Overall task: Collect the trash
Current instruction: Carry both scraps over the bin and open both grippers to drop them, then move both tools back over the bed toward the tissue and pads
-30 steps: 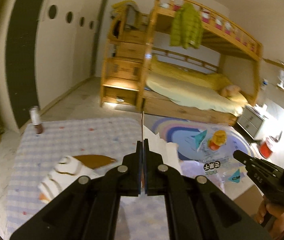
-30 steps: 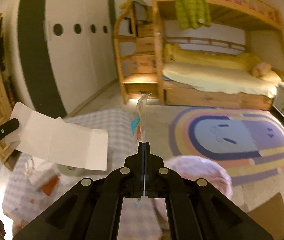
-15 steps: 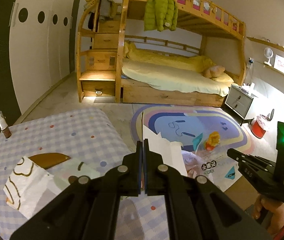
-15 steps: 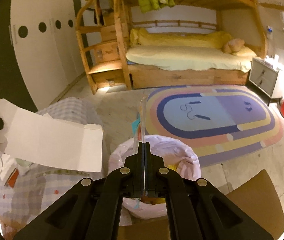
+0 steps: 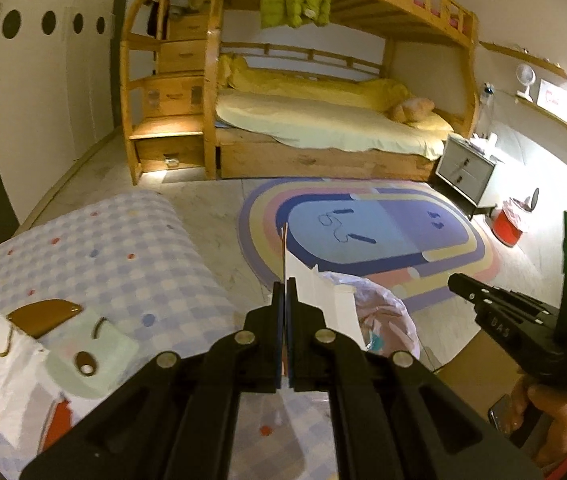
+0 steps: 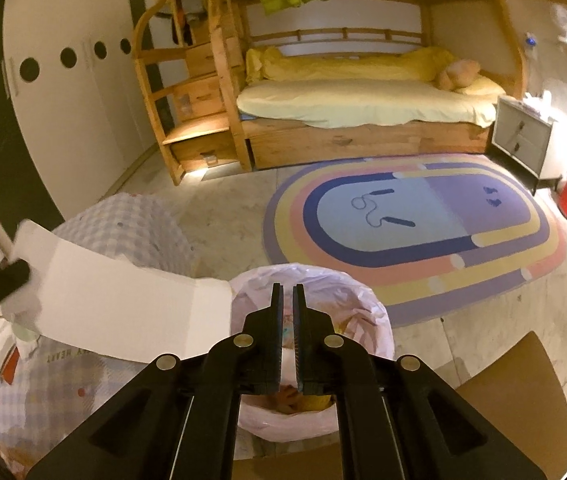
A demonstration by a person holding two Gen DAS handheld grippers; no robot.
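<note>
My left gripper [image 5: 285,285] is shut on a white folded cardboard sheet [image 5: 323,304], which stands edge-on above the fingertips. In the right wrist view the same sheet [image 6: 123,300] stretches from the left gripper [image 6: 17,274] toward the bin. A bin lined with a pink bag [image 6: 367,300] stands on the floor beside the table. My right gripper [image 6: 288,288] hovers right over the bag's mouth, and its jaws are opening with nothing between them. Some trash shows inside the bag. In the left wrist view the right gripper [image 5: 457,283] is at the right, above the bag [image 5: 387,312].
A checkered tablecloth [image 5: 123,248] covers the table at the left, with a white paper bag [image 5: 3,360] and printed packaging on it. A brown cardboard piece [image 6: 523,392] lies right of the bin. Beyond are a striped rug [image 6: 423,220], a bunk bed, a nightstand and a red bin [image 5: 509,224].
Both grippers moved down and over toward the pink bag. The clear wrapper held in the right gripper is gone from its jaws, which have parted. The left gripper still holds the cardboard.
</note>
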